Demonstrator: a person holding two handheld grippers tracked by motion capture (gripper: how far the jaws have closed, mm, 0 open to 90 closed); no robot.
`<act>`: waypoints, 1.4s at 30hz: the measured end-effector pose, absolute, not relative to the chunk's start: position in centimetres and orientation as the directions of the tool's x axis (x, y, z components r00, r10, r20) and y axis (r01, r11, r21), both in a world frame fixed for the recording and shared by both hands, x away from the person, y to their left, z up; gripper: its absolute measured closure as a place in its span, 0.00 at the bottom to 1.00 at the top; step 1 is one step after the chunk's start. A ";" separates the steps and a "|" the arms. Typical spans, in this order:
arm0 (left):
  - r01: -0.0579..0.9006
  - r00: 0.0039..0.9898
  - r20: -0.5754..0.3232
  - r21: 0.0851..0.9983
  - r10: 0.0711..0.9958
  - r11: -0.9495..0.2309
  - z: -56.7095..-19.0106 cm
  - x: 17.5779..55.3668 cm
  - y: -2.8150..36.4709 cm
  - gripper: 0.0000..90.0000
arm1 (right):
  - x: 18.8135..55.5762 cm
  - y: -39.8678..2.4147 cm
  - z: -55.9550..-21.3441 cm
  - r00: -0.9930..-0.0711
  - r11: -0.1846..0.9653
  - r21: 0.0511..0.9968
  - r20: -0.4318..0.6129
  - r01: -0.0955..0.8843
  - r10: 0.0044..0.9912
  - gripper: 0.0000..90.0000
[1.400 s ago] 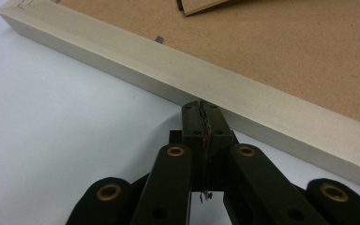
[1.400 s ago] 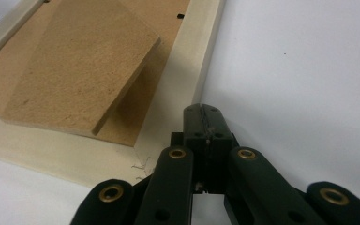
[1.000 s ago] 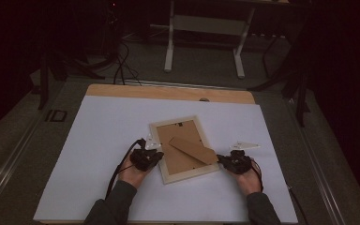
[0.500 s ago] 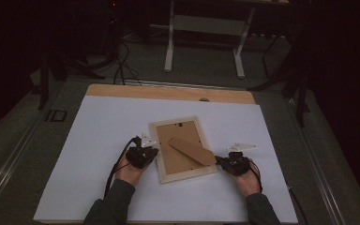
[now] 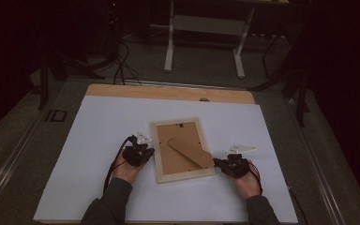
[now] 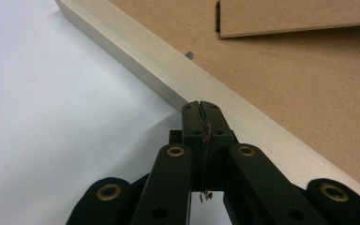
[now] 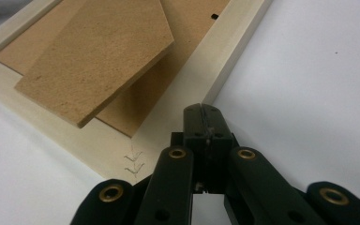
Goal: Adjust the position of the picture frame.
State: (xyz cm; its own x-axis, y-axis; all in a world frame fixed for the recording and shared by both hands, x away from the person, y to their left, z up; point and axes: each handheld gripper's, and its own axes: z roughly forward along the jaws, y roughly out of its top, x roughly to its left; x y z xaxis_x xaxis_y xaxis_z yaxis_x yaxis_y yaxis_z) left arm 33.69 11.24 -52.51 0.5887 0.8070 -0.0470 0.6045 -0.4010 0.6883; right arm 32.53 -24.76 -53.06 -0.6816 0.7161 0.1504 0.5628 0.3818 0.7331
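The pale wooden picture frame (image 5: 182, 149) lies face down on the white table sheet (image 5: 93, 126), its brown fibreboard backing up and the brown easel stand (image 5: 191, 151) slanting across it. Left gripper (image 5: 142, 152) sits at the frame's left rail, jaws pressed together on nothing; right gripper (image 5: 224, 164) sits at its lower right corner, jaws likewise closed and empty. To square the frame well, nudge both sides evenly, tips low against the wood.
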 end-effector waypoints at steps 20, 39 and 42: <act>0.624 0.576 -0.080 0.686 0.814 -0.374 -52.5 36.7 11.5 1.00 | 32.1 -24.4 -53.1 -0.715 0.390 0.727 0.196 0.565 0.671 1.00; 0.647 0.559 -0.106 0.676 0.822 -0.353 -53.1 38.4 12.3 1.00 | 31.3 -22.9 -53.0 -0.781 0.440 0.734 0.194 0.517 0.594 1.00; 0.644 0.563 -0.095 0.673 0.821 -0.363 -53.1 38.4 12.8 1.00 | 31.0 -22.2 -53.0 -0.801 0.458 0.736 0.188 0.498 0.568 1.00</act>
State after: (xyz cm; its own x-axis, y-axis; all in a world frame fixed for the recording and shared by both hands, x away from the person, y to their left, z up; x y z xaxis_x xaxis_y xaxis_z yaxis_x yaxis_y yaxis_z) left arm 38.36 12.78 -53.07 0.5628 0.8211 -0.0954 0.6440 -0.3632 0.6733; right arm 31.03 -22.16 -53.03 -0.8010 0.5684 0.1881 0.4980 0.4583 0.7362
